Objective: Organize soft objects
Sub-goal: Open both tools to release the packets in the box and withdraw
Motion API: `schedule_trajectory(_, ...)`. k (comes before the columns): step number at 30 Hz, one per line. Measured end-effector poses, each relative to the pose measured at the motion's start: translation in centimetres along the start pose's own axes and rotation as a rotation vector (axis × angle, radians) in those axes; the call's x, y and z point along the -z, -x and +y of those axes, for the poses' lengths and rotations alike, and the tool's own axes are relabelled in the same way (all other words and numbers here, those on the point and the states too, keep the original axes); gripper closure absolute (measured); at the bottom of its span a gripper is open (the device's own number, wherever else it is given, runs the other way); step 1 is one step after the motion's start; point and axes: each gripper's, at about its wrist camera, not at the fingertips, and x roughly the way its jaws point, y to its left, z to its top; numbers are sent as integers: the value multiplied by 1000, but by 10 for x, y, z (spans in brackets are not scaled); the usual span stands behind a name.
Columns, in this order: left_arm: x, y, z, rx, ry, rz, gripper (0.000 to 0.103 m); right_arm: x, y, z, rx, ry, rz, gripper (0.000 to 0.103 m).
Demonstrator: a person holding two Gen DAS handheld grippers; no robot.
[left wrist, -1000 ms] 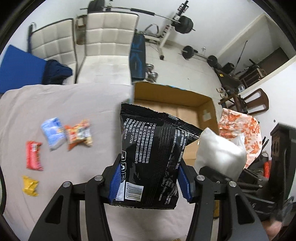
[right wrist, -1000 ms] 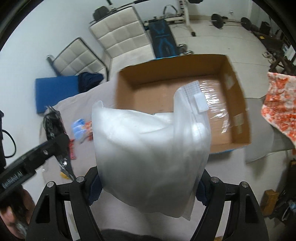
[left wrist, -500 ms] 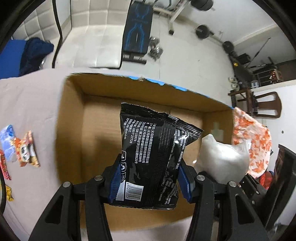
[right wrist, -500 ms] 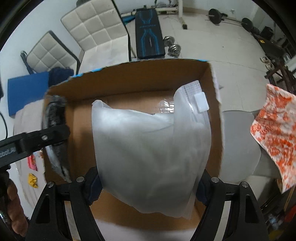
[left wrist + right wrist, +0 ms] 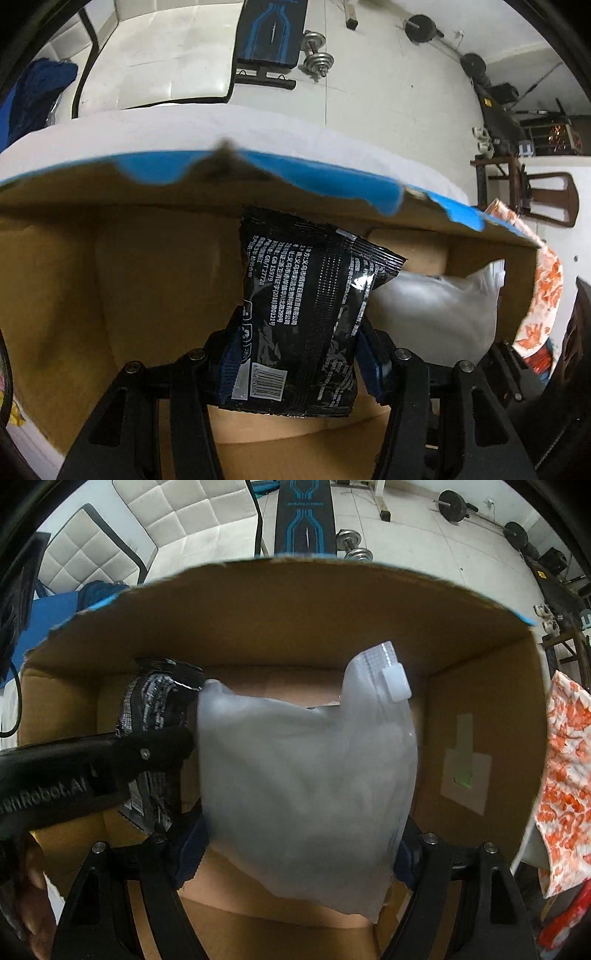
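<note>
A black snack packet [image 5: 310, 314] with white print hangs upright inside the brown cardboard box [image 5: 147, 258]. My left gripper [image 5: 299, 354] is shut on its lower part, blue pads against both sides. Next to it on the right, a translucent white zip bag [image 5: 303, 782], soft and full, hangs in the same box [image 5: 295, 620]. It sits between the pads of my right gripper [image 5: 299, 849], whose jaws are opening. The right wrist view shows the black packet [image 5: 159, 705] touching the bag's left side. From the left wrist, the white bag [image 5: 436, 314] bulges behind the packet.
The box's torn blue-edged rim [image 5: 332, 181] stands on a white tablecloth [image 5: 184, 129]. Beyond are white padded chairs [image 5: 166, 528], a black-and-blue bench [image 5: 269, 33] and dumbbells [image 5: 317, 62]. An orange-patterned cloth [image 5: 565, 775] hangs right of the box. A hand [image 5: 22, 886] shows at lower left.
Both grippers have come over the table to the box and sunk into it with their loads. The small snacks on the cloth have slid out of view to the left.
</note>
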Motion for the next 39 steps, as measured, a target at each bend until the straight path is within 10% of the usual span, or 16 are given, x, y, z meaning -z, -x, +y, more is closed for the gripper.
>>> schedule_trajectory(8, 3, -1, -10, -79, -39, -14, 48, -3, -7, -8, 2, -25, -46, 16)
schedule_trajectory(19, 23, 42, -7, -124, -68, -130, 5, 17, 15, 0, 23, -32, -93, 0)
schedule_trajectory(39, 132, 126, -1, -207, -155, -382, 5, 136, 100, 30, 91, -94, -318, 0)
